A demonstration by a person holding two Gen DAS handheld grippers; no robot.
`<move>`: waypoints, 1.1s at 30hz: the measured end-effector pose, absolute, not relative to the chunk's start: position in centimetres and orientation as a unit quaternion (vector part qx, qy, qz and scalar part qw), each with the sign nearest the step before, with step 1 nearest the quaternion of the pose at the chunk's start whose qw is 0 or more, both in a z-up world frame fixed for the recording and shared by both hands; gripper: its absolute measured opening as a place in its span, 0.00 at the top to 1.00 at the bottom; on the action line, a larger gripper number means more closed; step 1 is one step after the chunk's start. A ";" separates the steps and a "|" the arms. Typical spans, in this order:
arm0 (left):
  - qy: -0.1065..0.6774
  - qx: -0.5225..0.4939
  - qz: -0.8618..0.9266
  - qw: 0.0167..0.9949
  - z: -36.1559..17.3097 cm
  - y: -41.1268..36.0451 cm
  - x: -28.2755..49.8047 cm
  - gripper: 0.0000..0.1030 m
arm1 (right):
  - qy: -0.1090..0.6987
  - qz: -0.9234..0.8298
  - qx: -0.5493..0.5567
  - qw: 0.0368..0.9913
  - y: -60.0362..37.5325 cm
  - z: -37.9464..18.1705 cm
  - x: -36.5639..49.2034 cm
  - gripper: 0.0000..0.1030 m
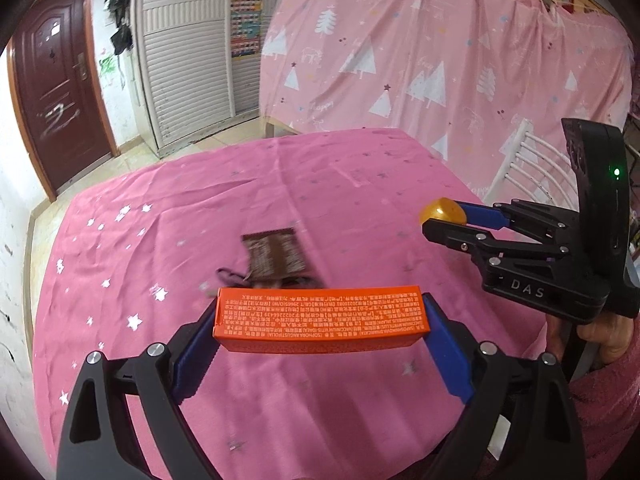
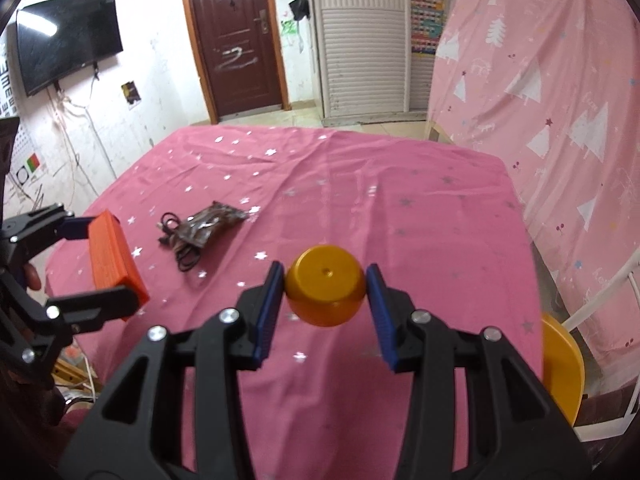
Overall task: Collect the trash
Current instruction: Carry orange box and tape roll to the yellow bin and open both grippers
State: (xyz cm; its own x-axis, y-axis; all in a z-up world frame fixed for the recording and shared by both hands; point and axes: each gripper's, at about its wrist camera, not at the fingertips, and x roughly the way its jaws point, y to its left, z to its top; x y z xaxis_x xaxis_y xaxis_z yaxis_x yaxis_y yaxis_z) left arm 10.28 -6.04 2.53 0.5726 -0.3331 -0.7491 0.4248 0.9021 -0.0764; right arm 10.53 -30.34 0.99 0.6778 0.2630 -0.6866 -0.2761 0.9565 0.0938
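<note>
Carrying step: left hand-held gripper (image 1: 320, 326) clamps flat orange printed carton (image 1: 320, 318); right hand-held gripper (image 2: 326, 292) pinches round amber plastic cap (image 2: 326, 286); brown foil wrapper (image 2: 208, 226) ahead on table (image 2: 400, 208); next, likely binning both.

A table under a pink star-printed cloth (image 2: 400, 208) bears a brown wrapper (image 2: 212, 222) beside tangled black bands (image 2: 186, 258).

Both wrist views look steeply down (close), sharing pink tablecloth (image 1: 320, 184).
</note>
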 end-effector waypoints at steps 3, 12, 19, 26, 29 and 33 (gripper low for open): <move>0.408 0.066 -0.221 0.883 2.7 -7.6 10.4 0.16 | 0.367 0.136 0.004 0.920 -32.1 1.2 10.3 0.61; 0.407 0.094 -0.247 0.875 3.0 -12.7 10.8 0.16 | 0.353 0.092 0.044 0.930 -38.4 1.3 9.6 0.61; 0.407 0.110 -0.268 0.866 3.3 -16.7 10.7 0.16 | 0.348 0.067 0.065 0.933 -41.8 0.7 8.7 0.61; 0.400 0.128 -0.290 0.860 3.7 -20.3 10.3 0.16 | 0.346 0.044 0.089 0.933 -44.8 0.0 8.2 0.61; 0.399 0.130 -0.296 0.858 4.0 -21.8 10.3 0.16 | 0.348 0.027 0.091 0.933 -45.9 -0.2 8.2 0.61; 0.404 0.130 -0.304 0.853 4.2 -24.0 10.8 0.16 | 0.350 0.011 0.103 0.931 -47.4 -0.7 8.3 0.61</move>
